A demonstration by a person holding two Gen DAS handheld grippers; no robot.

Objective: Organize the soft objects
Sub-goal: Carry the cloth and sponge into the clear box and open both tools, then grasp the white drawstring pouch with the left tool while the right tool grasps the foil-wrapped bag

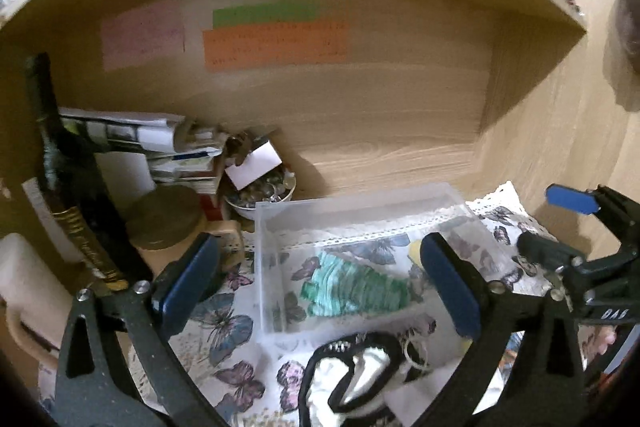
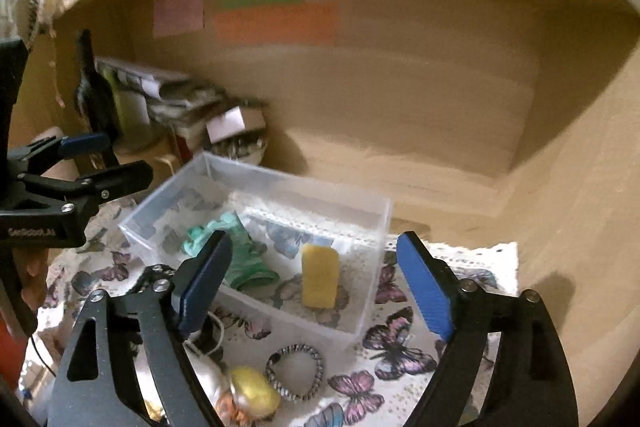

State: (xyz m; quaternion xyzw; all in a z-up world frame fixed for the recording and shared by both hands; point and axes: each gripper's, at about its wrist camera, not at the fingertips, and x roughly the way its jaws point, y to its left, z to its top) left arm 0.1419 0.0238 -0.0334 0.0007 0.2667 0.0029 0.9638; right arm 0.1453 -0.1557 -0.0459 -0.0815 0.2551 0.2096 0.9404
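A clear plastic box (image 2: pixel 372 227) stands on a butterfly-print cloth (image 2: pixel 400 347) in a wooden shelf. Inside lie a green ruffled soft item (image 2: pixel 240 251) and a yellow sponge block (image 2: pixel 319 279). The box (image 1: pixel 360 205) and the green item (image 1: pixel 356 287) also show in the left wrist view. My left gripper (image 1: pixel 316 279) is open and empty, hovering over the box. My right gripper (image 2: pixel 316 283) is open and empty above the box's near side. In front of the box lie a braided grey hair tie (image 2: pixel 298 371), a yellow soft ball (image 2: pixel 254 387) and a black-and-white fabric piece (image 1: pixel 356 379).
At the back left of the shelf stand a dark bottle (image 1: pixel 60 163), a lidded jar (image 1: pixel 164 215), stacked papers (image 1: pixel 160 139) and a bowl of small trinkets (image 1: pixel 260 195). Coloured notes (image 1: pixel 276 43) stick to the back wall. The right gripper (image 1: pixel 576 235) shows at the right of the left wrist view.
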